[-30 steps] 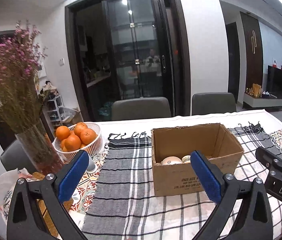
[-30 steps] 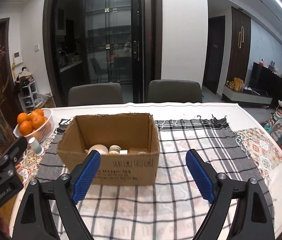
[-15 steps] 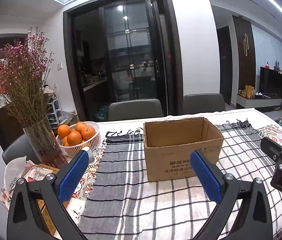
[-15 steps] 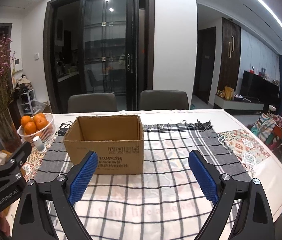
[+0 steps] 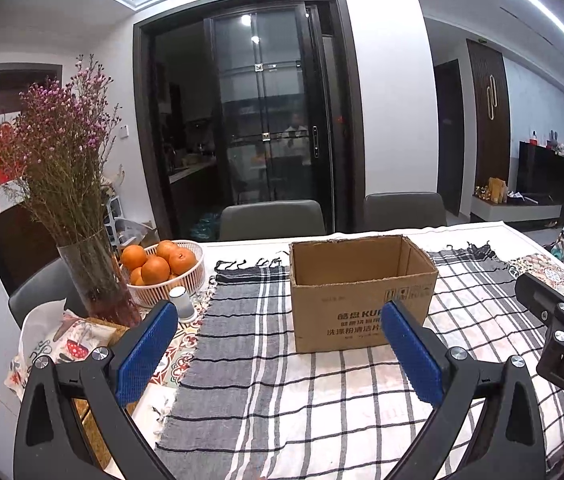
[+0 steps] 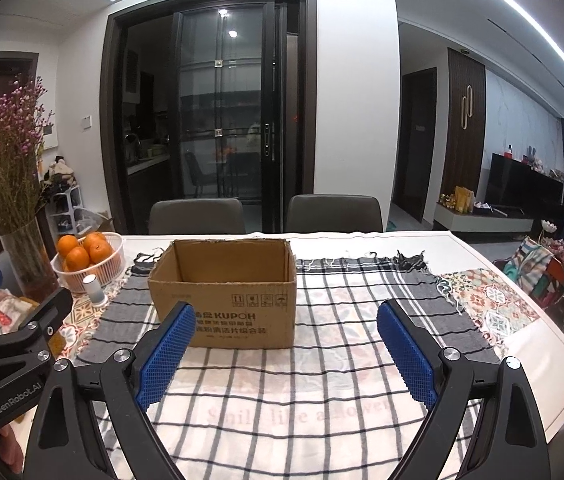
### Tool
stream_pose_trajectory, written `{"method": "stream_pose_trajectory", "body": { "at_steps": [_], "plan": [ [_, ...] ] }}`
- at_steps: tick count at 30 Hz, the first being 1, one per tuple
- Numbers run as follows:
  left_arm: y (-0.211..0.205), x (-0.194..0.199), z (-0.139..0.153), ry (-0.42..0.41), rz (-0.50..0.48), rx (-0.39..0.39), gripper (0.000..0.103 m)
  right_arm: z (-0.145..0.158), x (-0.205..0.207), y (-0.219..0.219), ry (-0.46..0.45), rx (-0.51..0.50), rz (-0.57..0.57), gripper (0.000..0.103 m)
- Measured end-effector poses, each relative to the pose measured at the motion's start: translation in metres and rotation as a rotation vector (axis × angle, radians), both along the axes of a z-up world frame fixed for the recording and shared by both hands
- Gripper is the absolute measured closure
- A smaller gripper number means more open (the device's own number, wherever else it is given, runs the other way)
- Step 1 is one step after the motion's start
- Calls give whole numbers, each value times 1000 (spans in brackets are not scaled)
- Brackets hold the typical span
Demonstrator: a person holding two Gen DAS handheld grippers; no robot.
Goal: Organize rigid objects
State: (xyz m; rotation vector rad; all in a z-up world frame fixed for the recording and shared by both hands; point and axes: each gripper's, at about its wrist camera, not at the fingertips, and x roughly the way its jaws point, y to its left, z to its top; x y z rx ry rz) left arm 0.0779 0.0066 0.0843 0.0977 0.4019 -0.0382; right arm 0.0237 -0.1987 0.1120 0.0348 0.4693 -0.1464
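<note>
An open brown cardboard box stands on the checked cloth in the middle of the table; from this low angle its contents are hidden. My left gripper hangs open well short of the box, nothing between its blue pads. My right gripper is open too, nearer than the box and a little to its right, and holds nothing. Each gripper shows at the edge of the other's view.
At the left stand a glass vase of dried pink flowers, a white basket of oranges and a small white cylinder. A checked tablecloth covers the table. Two grey chairs stand behind it.
Both grippers have pulled back from the box, which now looks smaller and farther. The items seen inside it a second ago are hidden behind its near wall.
</note>
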Motion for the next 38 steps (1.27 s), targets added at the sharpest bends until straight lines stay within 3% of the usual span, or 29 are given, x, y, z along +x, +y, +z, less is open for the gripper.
{"method": "stream_pose_trajectory", "body": {
  "at_steps": [38],
  "plan": [
    [-2, 5, -8, 25, -20, -9, 0, -10, 0, -4, 16, 15, -1, 10]
  ]
}}
